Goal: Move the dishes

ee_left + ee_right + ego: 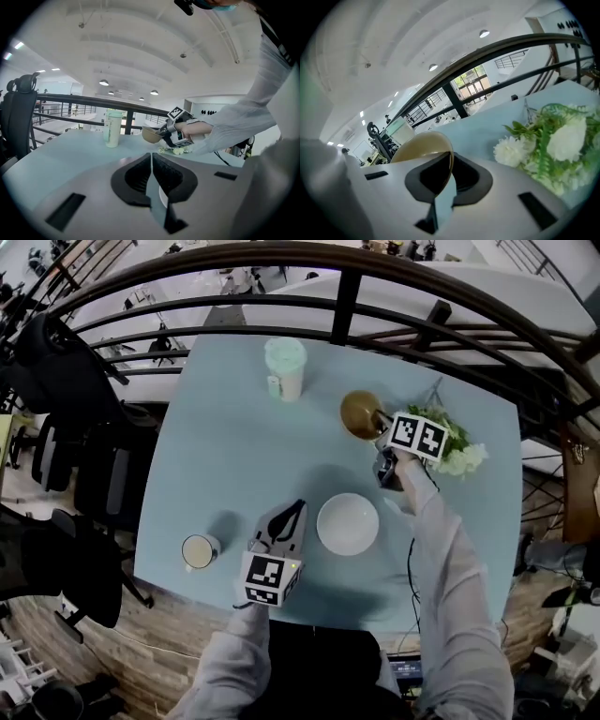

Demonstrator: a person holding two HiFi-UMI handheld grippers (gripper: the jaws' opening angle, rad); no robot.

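A tan bowl (pixel 359 414) is tilted above the far right of the pale blue table (pixel 234 465). My right gripper (pixel 381 421) is shut on its rim, which runs between the jaws in the right gripper view, where the bowl (pixel 421 146) fills the middle left. A white bowl (pixel 348 523) sits near the front edge. My left gripper (pixel 298 510) hovers just left of it, shut and empty. From the left gripper view I see the tan bowl (pixel 150 135) held up by the right gripper (pixel 165 131).
A tumbler with a mint lid (pixel 284 368) stands at the back, and a small cup (pixel 198 551) at the front left. White flowers with greenery (pixel 459 452) lie at the right, close under my right gripper. A dark railing (pixel 347 306) runs behind the table.
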